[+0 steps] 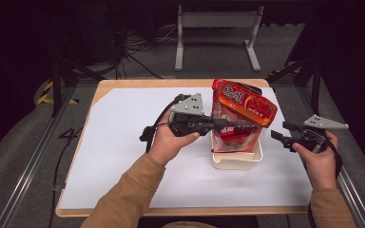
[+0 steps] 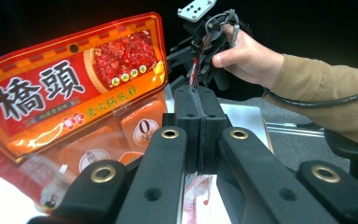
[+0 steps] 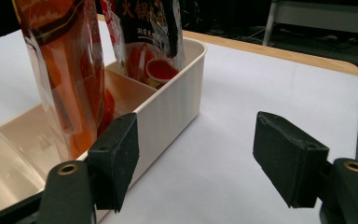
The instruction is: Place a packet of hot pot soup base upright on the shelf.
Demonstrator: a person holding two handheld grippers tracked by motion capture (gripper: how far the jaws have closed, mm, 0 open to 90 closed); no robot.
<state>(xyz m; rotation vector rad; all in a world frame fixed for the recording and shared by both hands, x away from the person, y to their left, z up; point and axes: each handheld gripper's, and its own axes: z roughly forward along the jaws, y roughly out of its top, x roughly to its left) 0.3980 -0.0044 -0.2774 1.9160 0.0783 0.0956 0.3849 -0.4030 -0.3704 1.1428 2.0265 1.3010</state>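
Observation:
A red-orange food pouch (image 1: 244, 102) printed with large characters stands tilted in a cream divided bin (image 1: 237, 162) right of the table's middle. My left gripper (image 1: 252, 126) reaches level across the front of that pouch, jaws shut. In the left gripper view its pads (image 2: 200, 123) press together beside the pouch (image 2: 74, 93); I cannot tell whether any film is pinched. My right gripper (image 1: 281, 137) is held open just right of the bin. Its left pad (image 3: 116, 158) is next to the bin wall (image 3: 168, 107). A second, darker pouch (image 3: 154, 28) stands in the far compartment, behind the orange one (image 3: 65, 70).
A white sheet (image 1: 133, 156) covers the wooden table (image 1: 123, 83), with open room left of and in front of the bin. A metal stand (image 1: 216, 21) and cables lie on the floor behind. Rails run along both table sides.

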